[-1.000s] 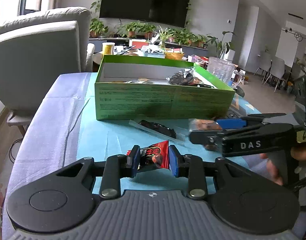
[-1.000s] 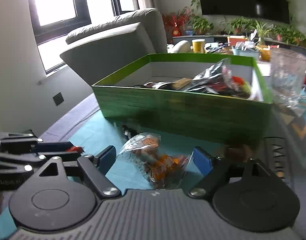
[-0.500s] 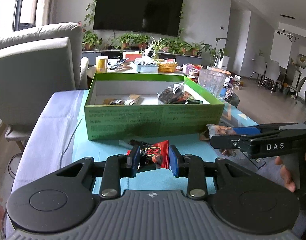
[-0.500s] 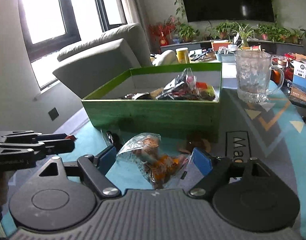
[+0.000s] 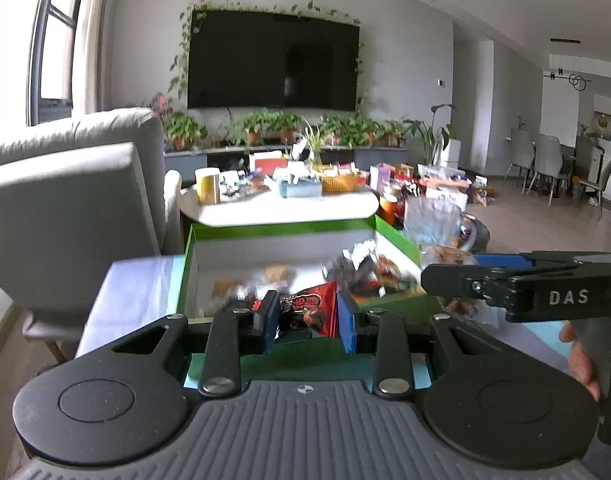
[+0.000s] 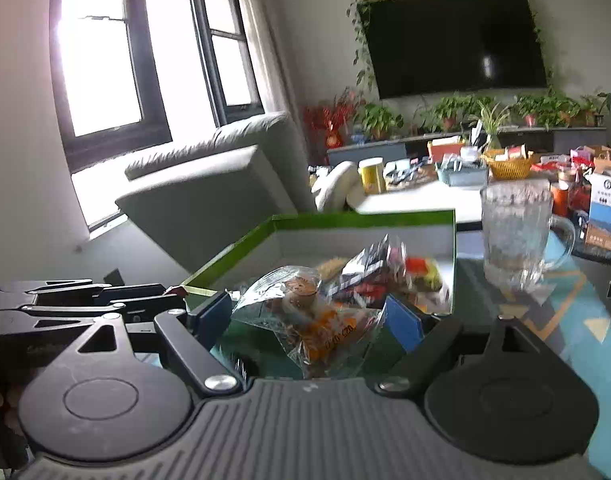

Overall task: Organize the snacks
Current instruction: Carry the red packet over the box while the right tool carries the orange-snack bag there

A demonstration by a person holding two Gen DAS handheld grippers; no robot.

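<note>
My left gripper [image 5: 307,322] is shut on a red snack packet [image 5: 311,312] and holds it above the near wall of the green box [image 5: 187,256]. My right gripper [image 6: 309,320] is shut on a clear bag of orange and brown snacks [image 6: 305,312], also raised at the box's near edge [image 6: 241,240]. The box holds several snack packets [image 6: 381,272]. The right gripper also shows at the right of the left wrist view [image 5: 505,284], and the left gripper at the left of the right wrist view [image 6: 85,300].
A glass mug [image 6: 513,232] stands right of the box on the teal mat [image 6: 577,320]. A grey armchair [image 5: 65,208] is at the left. A cluttered white table [image 5: 281,204] lies behind the box.
Both grippers have risen with their packets from table level to above the box's near wall and moved toward it. The box interior now shows from above.
</note>
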